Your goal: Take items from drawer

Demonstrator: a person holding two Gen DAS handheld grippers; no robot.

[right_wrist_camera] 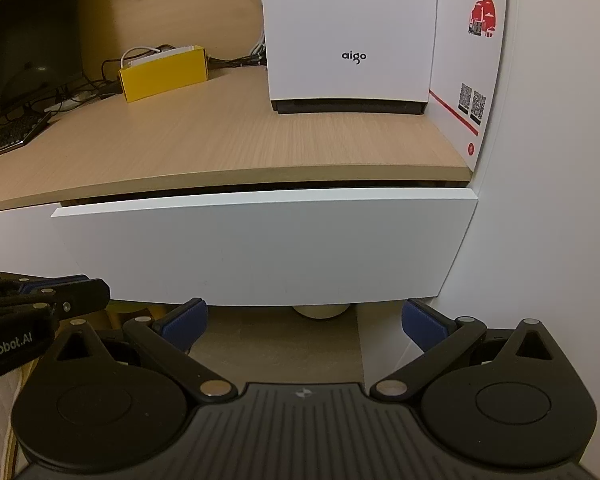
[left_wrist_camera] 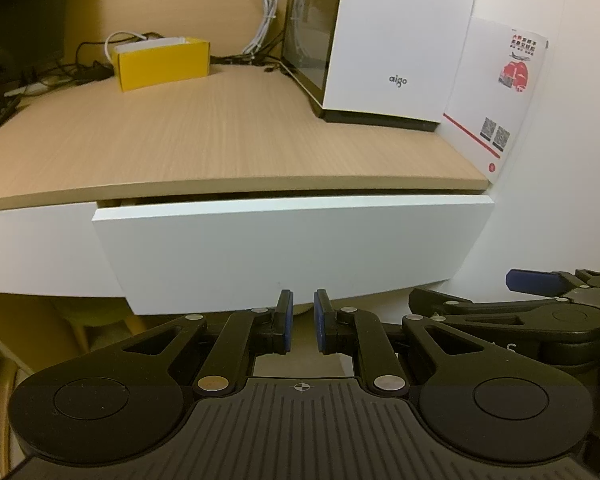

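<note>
A light wood-grain desk top (right_wrist_camera: 204,140) carries a tall white box (right_wrist_camera: 350,32) at its back right corner and a small yellow cardboard box (right_wrist_camera: 164,74) near its back edge. Under the front edge, the flat white drawer front (right_wrist_camera: 260,244) stands ajar by a thin gap, its contents hidden. This looks like the opening step: the left gripper (left_wrist_camera: 301,322), jaws nearly closed on nothing, and the right gripper (right_wrist_camera: 304,320), jaws spread wide and empty, hover below the drawer's lower edge, and next one must catch that edge and pull.
</note>
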